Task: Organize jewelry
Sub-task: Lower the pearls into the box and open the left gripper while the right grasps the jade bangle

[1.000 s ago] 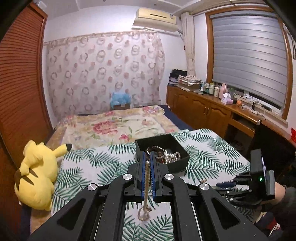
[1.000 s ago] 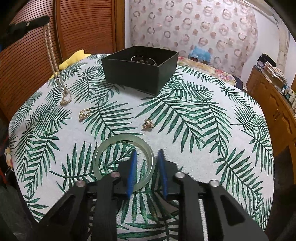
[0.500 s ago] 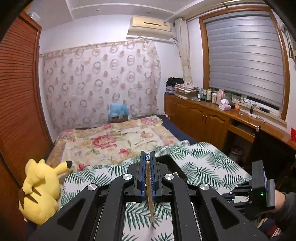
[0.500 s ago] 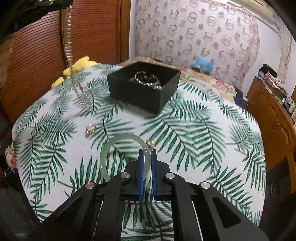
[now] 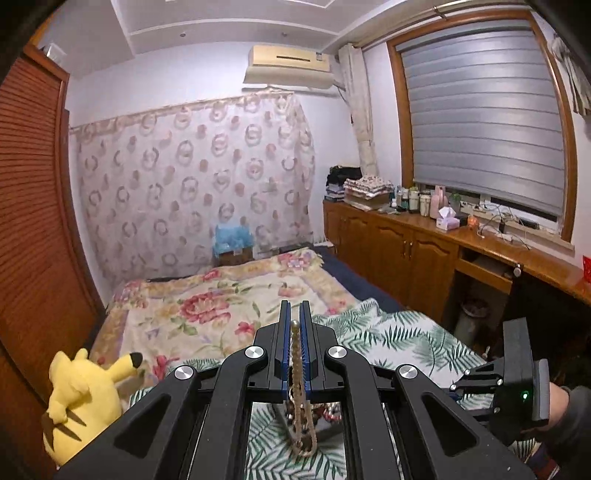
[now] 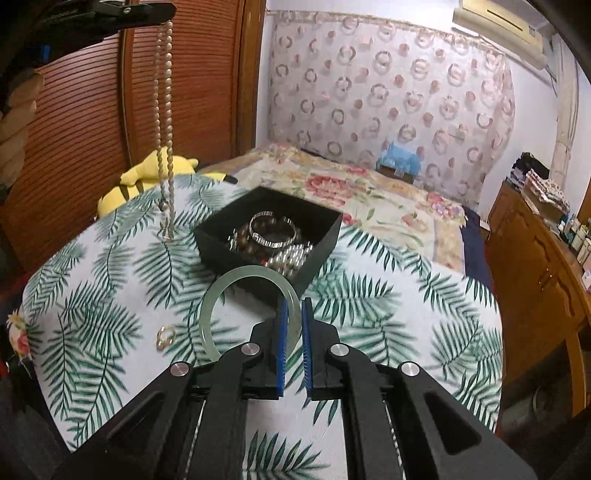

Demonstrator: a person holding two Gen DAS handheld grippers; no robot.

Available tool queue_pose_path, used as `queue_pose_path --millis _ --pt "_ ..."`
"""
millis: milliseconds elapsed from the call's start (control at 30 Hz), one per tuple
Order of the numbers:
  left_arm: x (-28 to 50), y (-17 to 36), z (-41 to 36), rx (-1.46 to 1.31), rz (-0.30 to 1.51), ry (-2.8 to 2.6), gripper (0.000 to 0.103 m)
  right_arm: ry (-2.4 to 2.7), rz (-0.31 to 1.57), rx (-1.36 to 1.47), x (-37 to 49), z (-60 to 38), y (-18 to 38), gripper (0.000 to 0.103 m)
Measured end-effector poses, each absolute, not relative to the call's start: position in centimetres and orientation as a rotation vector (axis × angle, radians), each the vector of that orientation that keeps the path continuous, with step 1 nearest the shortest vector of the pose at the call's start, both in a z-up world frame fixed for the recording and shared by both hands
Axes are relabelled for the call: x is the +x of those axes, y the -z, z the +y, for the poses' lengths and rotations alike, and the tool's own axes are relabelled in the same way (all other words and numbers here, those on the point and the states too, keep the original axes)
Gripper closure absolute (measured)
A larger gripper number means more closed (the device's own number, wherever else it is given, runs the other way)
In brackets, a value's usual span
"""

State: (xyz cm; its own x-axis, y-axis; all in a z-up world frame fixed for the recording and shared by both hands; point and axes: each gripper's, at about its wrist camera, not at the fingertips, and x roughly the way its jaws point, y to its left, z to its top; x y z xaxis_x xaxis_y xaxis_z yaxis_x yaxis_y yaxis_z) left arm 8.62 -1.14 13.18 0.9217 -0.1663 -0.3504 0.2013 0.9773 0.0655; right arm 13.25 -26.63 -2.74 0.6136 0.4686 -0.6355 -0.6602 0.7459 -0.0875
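My left gripper (image 5: 294, 325) is shut on a beaded gold necklace (image 5: 300, 410), which hangs in a long loop below the jaws. In the right wrist view the necklace (image 6: 165, 110) dangles from the left gripper (image 6: 162, 11) at top left, its end just above the leaf-print tablecloth (image 6: 388, 295), left of the black jewelry box (image 6: 221, 240). The box holds bracelets and pearls. My right gripper (image 6: 293, 308) is shut on the rim of a pale green bangle (image 6: 236, 284), held up in front of the box. A small gold ring (image 6: 165, 336) lies on the cloth at left.
A yellow plush toy (image 5: 81, 398) sits at the table's left edge by the wooden louvred doors (image 6: 74, 129). A bed with a floral cover (image 5: 221, 310) lies beyond the table. Wooden cabinets (image 5: 424, 258) with bottles line the right wall.
Both grippers have risen. The right jaws shut on the bangle and lifted it off the cloth toward the box. The necklace now hangs clear of the cloth.
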Motion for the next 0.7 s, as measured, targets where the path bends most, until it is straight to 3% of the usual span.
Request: queue_pose_path --millis 333,700 --pt "12.1 -12.2 -1.9 0.089 0.369 0.21 0.099 -0.666 0.597 -0.298 16.0 -27.0 1.1 0.094" --pt "15.8 -4.0 -0.7 0.034 0.551 0.234 0.099 -0.671 0.581 -0.307 19.6 -25.5 0.7 0.094"
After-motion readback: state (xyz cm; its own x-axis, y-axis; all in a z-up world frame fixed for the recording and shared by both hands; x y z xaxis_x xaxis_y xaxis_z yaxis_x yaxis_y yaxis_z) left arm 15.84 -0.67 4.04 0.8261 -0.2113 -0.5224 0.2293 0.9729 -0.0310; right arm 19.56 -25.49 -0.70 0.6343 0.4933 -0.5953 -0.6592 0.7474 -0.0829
